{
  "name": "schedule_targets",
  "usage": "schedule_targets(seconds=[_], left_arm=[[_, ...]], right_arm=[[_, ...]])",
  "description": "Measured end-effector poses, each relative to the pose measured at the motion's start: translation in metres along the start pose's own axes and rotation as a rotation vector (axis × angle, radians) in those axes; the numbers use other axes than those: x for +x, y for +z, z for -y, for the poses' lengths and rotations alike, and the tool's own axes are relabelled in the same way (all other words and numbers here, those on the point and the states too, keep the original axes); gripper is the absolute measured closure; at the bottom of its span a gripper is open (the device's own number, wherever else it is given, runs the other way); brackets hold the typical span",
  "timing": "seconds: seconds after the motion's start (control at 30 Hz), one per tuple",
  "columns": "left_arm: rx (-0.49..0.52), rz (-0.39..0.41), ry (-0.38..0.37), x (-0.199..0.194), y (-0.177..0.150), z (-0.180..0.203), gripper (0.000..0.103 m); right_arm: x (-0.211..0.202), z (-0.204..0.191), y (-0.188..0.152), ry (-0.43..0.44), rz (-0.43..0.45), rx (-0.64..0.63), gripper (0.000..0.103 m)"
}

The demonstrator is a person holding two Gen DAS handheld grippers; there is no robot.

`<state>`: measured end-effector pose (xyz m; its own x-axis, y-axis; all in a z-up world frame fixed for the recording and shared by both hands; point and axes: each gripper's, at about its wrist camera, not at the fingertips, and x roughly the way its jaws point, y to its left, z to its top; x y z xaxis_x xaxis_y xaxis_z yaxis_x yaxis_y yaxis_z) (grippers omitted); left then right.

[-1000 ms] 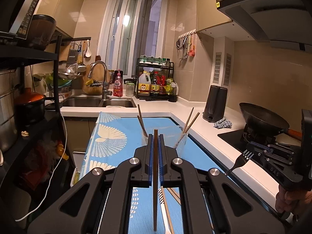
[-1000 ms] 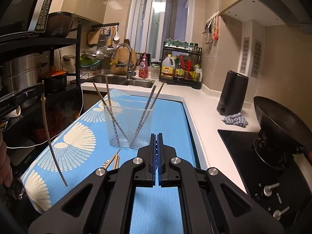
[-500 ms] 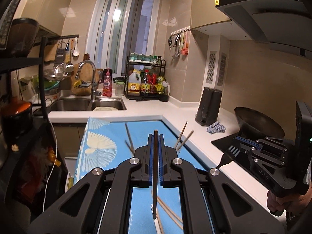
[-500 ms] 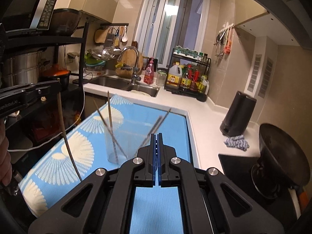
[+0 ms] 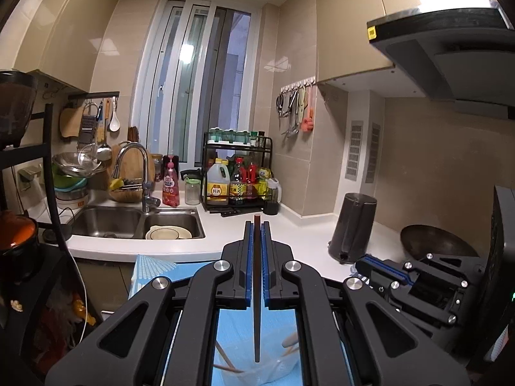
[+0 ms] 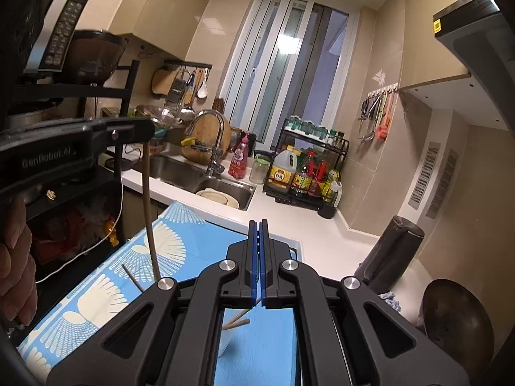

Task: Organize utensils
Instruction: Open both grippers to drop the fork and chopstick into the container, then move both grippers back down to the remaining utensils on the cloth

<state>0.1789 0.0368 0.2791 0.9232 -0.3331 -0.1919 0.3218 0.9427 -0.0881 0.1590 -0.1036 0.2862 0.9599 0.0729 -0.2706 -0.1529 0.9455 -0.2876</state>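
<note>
Two grippers are up over the blue mat point(image 6: 180, 244) right now. Our left gripper point(image 5: 257, 225) has its blue pads clamped on a single dark chopstick point(image 5: 257, 289), which hangs nearly straight down with its tip just above or inside the mouth of the clear plastic cup point(image 5: 273, 373); we honestly can't tell which. That cup already has a few wooden chopsticks point(image 5: 289, 342) leaning in it. Our right gripper point(image 6: 259, 225) is pressed together too, and from its own camera we see nothing sticking out between the pads. Off to the side, the right camera catches the chopstick dangling from the left gripper, with a hand point(image 6: 16, 267) on the handle.
</note>
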Motion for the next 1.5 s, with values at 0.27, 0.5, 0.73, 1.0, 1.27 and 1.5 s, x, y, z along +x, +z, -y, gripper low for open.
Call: schedule_targets(seconds=[0.27,0.5,0.73,1.0,1.27,1.5], left_arm=[[0.013,-0.136,0.002,0.056,-0.053,-0.011,0.098],[-0.026,-0.224,0.0,0.069,-0.09,-0.019,0.098],[-0.042,-0.177,-0.005,0.042,-0.08,-0.019,0.067],[-0.054,-0.06,0.015,-0.022,-0.063,-0.015,0.067],[-0.063,-0.058,0.053,-0.084,-0.107,-0.026,0.067],[-0.073,-0.138,0.055,-0.131,-0.169,-0.027,0.067]], right_arm=[[0.051,-0.012,-0.034,0.026,-0.095,0.002,0.102],[0.066,-0.019,-0.06,0.049,-0.158,0.022,0.102],[0.054,-0.015,-0.06,0.047,-0.163,0.037,0.088],[0.001,0.003,-0.042,0.04,-0.044,0.09,0.074],[-0.077,0.012,-0.065,0.027,0.075,0.151,0.074],[-0.135,0.016,-0.119,0.009,0.048,0.201,0.074]])
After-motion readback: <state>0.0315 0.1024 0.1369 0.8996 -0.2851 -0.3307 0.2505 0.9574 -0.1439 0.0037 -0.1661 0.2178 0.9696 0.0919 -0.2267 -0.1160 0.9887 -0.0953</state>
